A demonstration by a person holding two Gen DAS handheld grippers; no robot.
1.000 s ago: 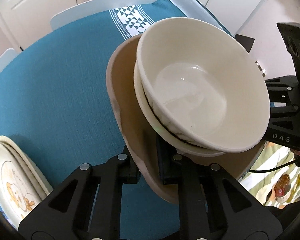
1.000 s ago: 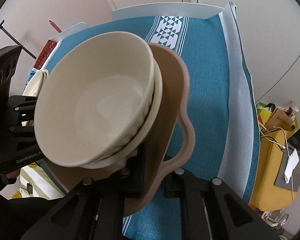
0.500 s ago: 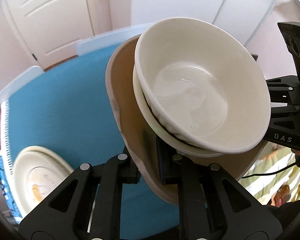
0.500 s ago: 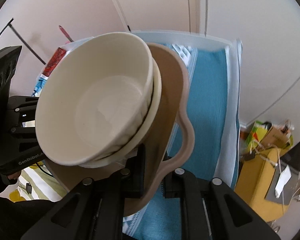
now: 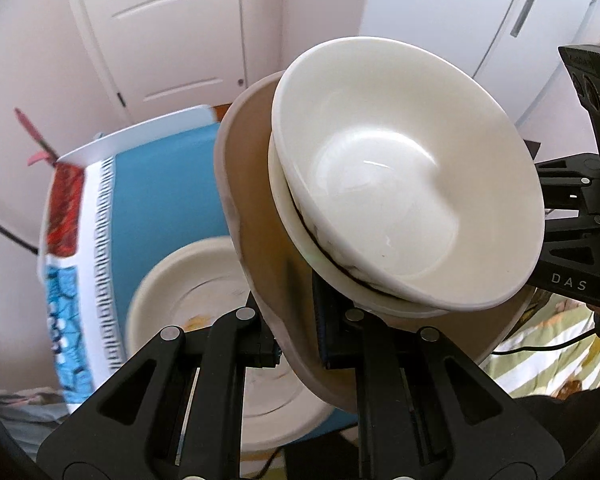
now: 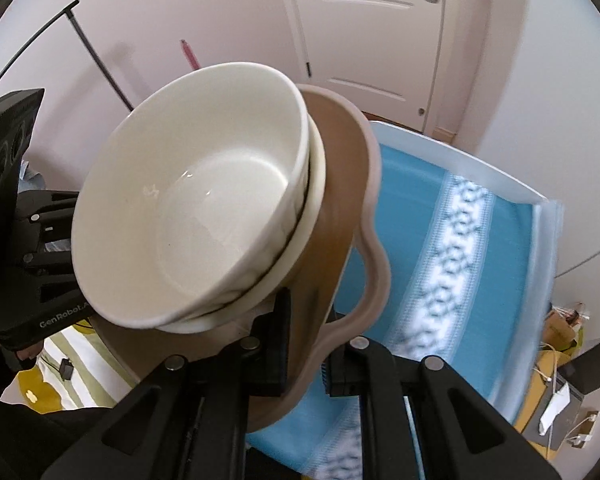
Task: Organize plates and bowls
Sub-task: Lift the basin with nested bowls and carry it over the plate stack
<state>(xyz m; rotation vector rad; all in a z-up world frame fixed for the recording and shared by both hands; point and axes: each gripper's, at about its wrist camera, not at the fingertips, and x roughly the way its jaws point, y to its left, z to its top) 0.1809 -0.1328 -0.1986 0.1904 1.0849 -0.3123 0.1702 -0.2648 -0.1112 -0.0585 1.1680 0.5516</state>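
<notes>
A tan wavy-rimmed plate (image 5: 256,216) (image 6: 336,216) hangs in the air above the table with two stacked cream bowls (image 5: 404,184) (image 6: 204,208) sitting on it. My left gripper (image 5: 300,340) is shut on the plate's left rim. My right gripper (image 6: 306,356) is shut on the opposite rim. Each gripper shows at the far side of the other's view. Below, on the teal tablecloth (image 5: 160,192), lies a stack of cream plates (image 5: 188,292) with a printed picture, partly hidden by my left fingers.
The table (image 6: 460,168) has a white edge and a patterned cloth border (image 6: 452,248). A white door (image 5: 172,28) and wall stand beyond it. A yellow box with cables (image 6: 556,396) lies on the floor at right. A striped fabric (image 5: 556,344) is under the load.
Both grippers have lifted the plate with its bowls up and moved it across the table. The table has dropped lower in view, and the cream plate stack has slid from the far left to beneath the left gripper.
</notes>
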